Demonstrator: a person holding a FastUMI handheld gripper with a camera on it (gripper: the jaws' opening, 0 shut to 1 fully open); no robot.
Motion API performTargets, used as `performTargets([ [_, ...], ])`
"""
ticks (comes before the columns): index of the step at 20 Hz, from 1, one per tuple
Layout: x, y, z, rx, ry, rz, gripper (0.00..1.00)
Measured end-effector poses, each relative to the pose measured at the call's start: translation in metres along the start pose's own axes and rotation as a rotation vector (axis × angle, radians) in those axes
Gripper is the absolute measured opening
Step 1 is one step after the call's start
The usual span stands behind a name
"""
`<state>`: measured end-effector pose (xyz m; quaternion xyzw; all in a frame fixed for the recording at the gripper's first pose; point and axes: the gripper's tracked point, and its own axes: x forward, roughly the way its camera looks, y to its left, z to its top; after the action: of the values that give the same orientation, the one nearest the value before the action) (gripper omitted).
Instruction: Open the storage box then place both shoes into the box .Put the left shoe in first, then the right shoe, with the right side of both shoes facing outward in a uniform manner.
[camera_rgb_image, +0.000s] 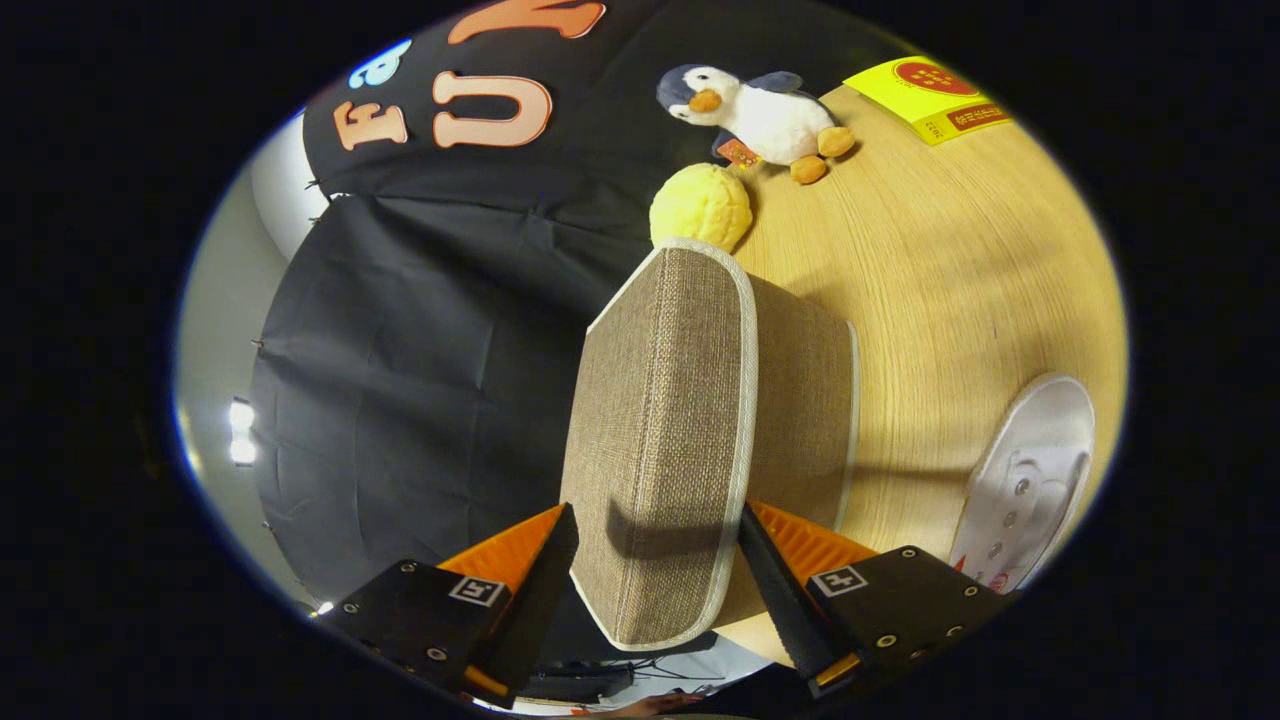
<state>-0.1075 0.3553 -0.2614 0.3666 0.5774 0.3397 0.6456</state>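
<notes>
The brown woven storage box (805, 400) with pale trim stands on the wooden table (960, 260). Its matching lid (660, 420) sits between my fingers, raised off the box and tilted away from it. My gripper (660, 560) is shut on the lid's near end, one finger (545, 575) pressing on each side. A white shoe (1030, 480) with metal eyelets lies on the table beside the box, out past the other finger (780, 585). The inside of the box is hidden behind the lid.
Beyond the box, a yellow plush ball (700, 205) rests against its far end. A penguin plush (765, 115) and a flat yellow packet (935, 97) lie farther off on the table. Black cloth (420, 350) hangs on the lid's side.
</notes>
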Motion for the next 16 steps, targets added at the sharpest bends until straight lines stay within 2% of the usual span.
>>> performTargets([
  [3, -0.016, 0.015, -0.002, 0.017, 0.007, 0.053, 0.91],
  [6, -0.025, 0.041, 0.008, 0.040, -0.028, 0.135, 0.73],
  [7, -0.025, 0.048, 0.009, 0.044, -0.029, 0.154, 0.71],
  [9, -0.027, 0.050, 0.011, 0.016, -0.038, 0.132, 0.61],
  [10, -0.026, 0.052, 0.010, 0.007, -0.035, 0.121, 0.51],
  [16, -0.027, 0.094, 0.027, -0.086, -0.099, 0.096, 0.27],
])
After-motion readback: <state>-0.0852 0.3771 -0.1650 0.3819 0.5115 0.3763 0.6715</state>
